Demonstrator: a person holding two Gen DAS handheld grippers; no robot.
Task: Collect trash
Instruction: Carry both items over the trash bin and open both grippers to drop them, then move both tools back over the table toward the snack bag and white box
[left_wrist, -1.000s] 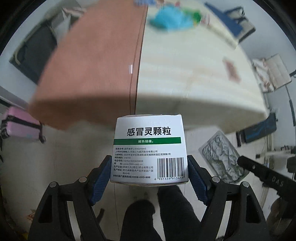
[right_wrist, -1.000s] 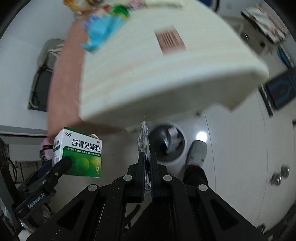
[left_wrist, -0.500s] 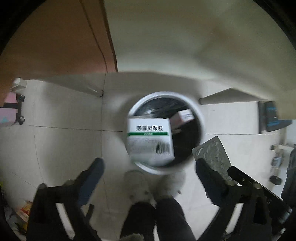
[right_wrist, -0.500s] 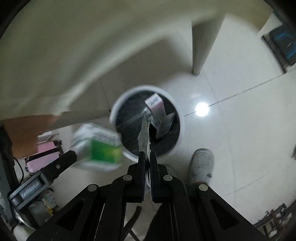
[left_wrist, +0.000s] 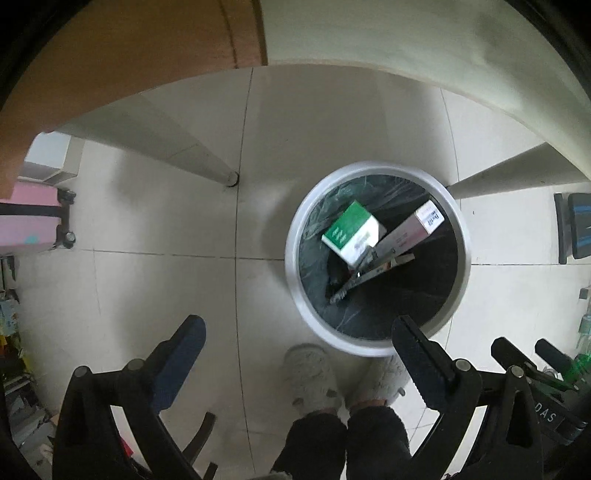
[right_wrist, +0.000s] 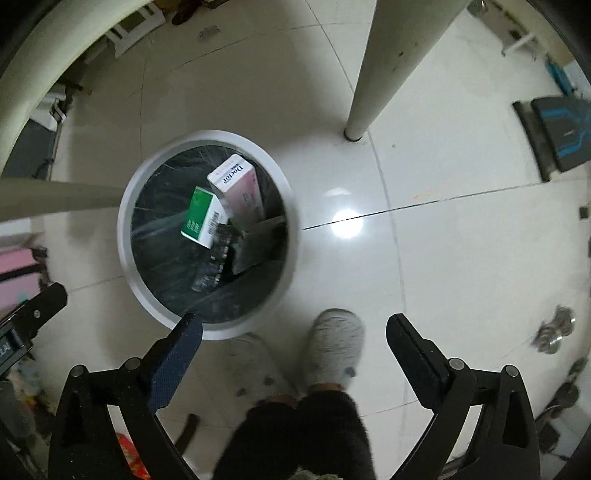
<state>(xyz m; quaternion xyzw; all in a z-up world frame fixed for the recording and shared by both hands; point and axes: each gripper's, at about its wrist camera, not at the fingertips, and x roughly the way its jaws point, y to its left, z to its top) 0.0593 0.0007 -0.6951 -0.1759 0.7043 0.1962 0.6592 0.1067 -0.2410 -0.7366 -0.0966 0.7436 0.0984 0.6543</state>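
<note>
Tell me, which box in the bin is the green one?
The green and white box, left of the longer pink and white box inside the trash bin.

Green-and-white medicine box lies tilted in the black-lined round bin, against a pink carton and foil blister pack

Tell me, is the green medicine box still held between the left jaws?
No, the green medicine box lies inside the trash bin.

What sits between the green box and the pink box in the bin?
Nothing; in both views the green box leans right against the pink box in the bin.
</note>
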